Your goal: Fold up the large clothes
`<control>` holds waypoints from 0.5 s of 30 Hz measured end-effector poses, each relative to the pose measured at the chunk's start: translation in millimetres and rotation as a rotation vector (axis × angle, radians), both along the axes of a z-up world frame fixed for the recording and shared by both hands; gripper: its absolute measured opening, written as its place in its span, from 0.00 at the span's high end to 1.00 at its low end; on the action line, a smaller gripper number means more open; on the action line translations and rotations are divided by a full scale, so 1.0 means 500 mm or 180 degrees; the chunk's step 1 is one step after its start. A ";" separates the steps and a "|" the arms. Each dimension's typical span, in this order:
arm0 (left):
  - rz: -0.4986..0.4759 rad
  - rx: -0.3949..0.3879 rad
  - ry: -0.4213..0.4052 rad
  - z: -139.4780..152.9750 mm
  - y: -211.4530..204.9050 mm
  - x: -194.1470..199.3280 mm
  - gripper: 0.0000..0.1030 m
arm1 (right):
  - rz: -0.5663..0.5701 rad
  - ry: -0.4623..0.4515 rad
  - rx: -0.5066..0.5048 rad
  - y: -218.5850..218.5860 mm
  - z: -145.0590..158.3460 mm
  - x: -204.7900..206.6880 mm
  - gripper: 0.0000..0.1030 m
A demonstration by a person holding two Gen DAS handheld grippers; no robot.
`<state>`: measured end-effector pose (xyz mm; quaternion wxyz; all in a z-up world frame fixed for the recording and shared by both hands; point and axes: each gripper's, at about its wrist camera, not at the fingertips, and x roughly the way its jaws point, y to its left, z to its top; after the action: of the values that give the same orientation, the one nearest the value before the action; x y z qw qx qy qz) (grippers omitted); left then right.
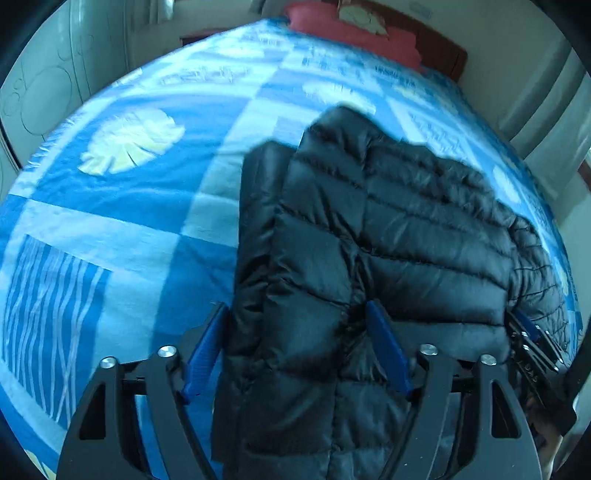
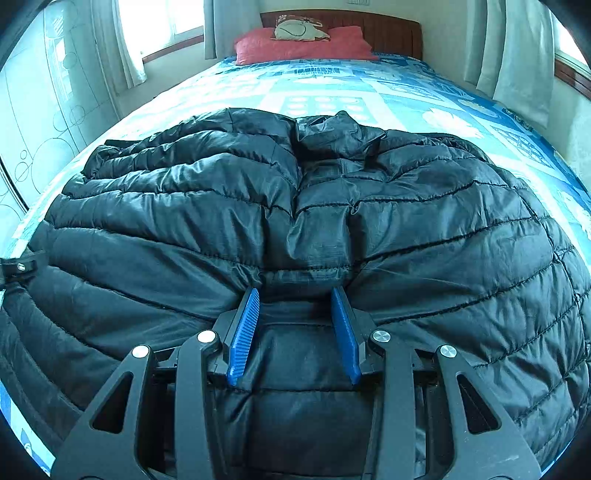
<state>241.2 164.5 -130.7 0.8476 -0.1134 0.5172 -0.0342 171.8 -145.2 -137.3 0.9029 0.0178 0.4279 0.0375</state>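
Observation:
A black quilted puffer jacket [image 2: 295, 206] lies on a bed with a blue patterned cover [image 2: 332, 96]. In the left wrist view the jacket [image 1: 388, 229] is folded over on itself, and a thick fold of it sits between the blue fingers of my left gripper [image 1: 295, 317], whose jaws stand wide around it. In the right wrist view my right gripper [image 2: 295, 295] has its blue fingers partly apart with a bunched edge of the jacket between them. The right gripper also shows at the right edge of the left wrist view [image 1: 532, 339].
A red pillow [image 2: 303, 44] with a pale cushion [image 2: 301, 29] lies at the wooden headboard [image 2: 391, 33]. Curtains [image 2: 517, 55] hang on the right, a window [image 2: 162, 22] on the left. Bare bed cover [image 1: 110, 206] spreads left of the jacket.

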 end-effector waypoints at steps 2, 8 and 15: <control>-0.0008 -0.0293 0.0104 -0.027 0.016 0.016 0.25 | -0.0003 -0.0017 0.0013 -0.001 0.000 -0.002 0.61; -0.0252 -0.0629 0.0012 -0.008 0.016 0.004 0.71 | 0.0002 -0.0042 -0.0022 0.002 -0.001 -0.003 0.61; -0.0308 -0.0586 -0.0356 0.114 -0.012 -0.041 0.82 | 0.0024 -0.0020 -0.0064 0.010 -0.006 -0.001 0.61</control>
<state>220.7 158.5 -73.4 0.8585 -0.1636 0.4687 -0.1286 171.5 -140.3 -140.2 0.9042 0.0071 0.4256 0.0366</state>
